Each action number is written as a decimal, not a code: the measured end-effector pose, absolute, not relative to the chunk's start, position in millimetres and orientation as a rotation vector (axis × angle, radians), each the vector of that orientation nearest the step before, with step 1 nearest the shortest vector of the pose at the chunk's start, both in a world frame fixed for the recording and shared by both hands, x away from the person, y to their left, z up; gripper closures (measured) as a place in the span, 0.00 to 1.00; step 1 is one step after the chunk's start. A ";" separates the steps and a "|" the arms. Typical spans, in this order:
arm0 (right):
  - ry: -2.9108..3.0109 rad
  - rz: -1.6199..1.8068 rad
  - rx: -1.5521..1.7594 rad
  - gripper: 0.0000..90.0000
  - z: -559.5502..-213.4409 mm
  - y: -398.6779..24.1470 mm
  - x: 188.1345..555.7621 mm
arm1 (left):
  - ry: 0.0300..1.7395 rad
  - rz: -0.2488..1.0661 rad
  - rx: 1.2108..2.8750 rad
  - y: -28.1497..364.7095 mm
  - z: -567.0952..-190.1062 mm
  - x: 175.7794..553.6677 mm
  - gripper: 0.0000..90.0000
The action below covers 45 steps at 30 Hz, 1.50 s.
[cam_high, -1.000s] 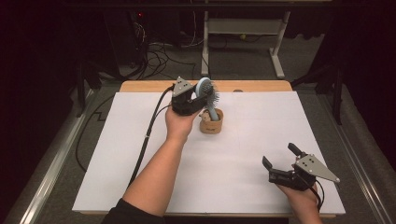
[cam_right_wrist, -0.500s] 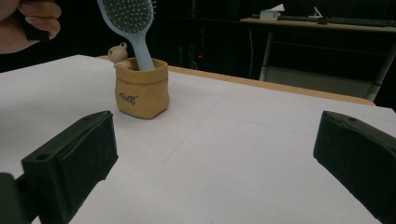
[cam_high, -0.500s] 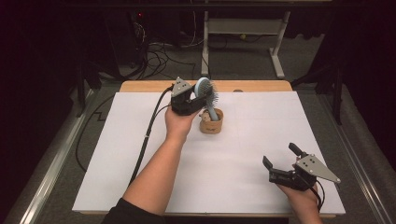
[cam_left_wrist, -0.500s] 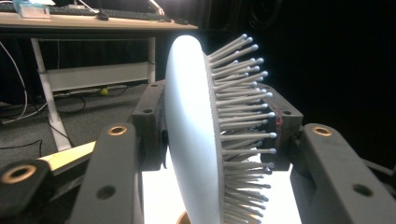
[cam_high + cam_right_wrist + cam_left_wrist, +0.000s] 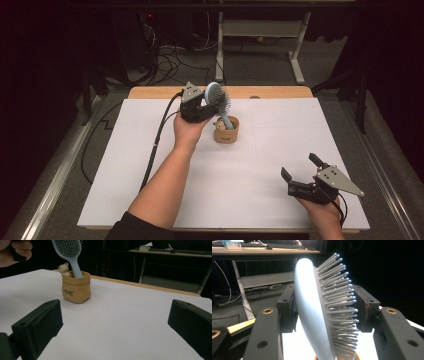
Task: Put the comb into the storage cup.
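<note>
Hairbrush [image 5: 220, 100] standing handle-down in the small tan pouch [image 5: 227, 134] at far centre, long axis nearly upright, head tilted left. Left gripper [image 5: 204, 107] around the head, jaws just opening, pads no longer pressing. Right gripper [image 5: 299, 169] wide apart, near right, well away.

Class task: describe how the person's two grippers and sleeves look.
Both the left gripper and right gripper are black, two-jawed, each topped by a grey three-cornered plate. A black cable trails from the left one. A dark sleeve covers the left upper arm.
</note>
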State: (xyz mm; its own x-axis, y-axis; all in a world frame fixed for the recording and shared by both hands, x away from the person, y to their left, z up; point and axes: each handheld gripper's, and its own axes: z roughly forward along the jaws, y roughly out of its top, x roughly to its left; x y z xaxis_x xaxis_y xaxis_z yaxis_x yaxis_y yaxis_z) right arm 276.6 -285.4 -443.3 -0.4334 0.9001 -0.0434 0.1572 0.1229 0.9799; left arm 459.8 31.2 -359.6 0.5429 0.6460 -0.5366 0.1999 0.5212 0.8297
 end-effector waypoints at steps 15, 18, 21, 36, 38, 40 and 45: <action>1.723 1.347 1.033 0.00 -443.9 -283.6 277.1 | 1.030 0.329 1.034 36.0 -361.5 463.7 0.33; 1.724 1.347 1.033 0.00 -444.0 -283.7 277.2 | 1.036 0.320 1.034 36.2 -362.6 464.6 0.25; 1.724 1.348 1.033 0.00 -443.9 -283.6 277.0 | 1.034 0.317 1.037 36.5 -363.1 464.9 0.22; 1.727 1.340 1.033 0.00 -444.3 -283.0 277.3 | 1.005 0.340 1.087 40.5 -366.2 464.2 0.05; 1.730 1.333 1.033 0.00 -444.5 -283.1 277.5 | 1.003 0.343 1.092 41.2 -366.7 464.0 0.03; 1.728 1.334 1.034 0.00 -444.3 -283.5 277.6 | 1.007 0.348 1.095 42.1 -366.8 464.3 0.02; 1.725 1.337 1.031 0.00 -444.0 -283.4 277.3 | 1.015 0.334 1.087 45.6 -365.8 464.5 0.01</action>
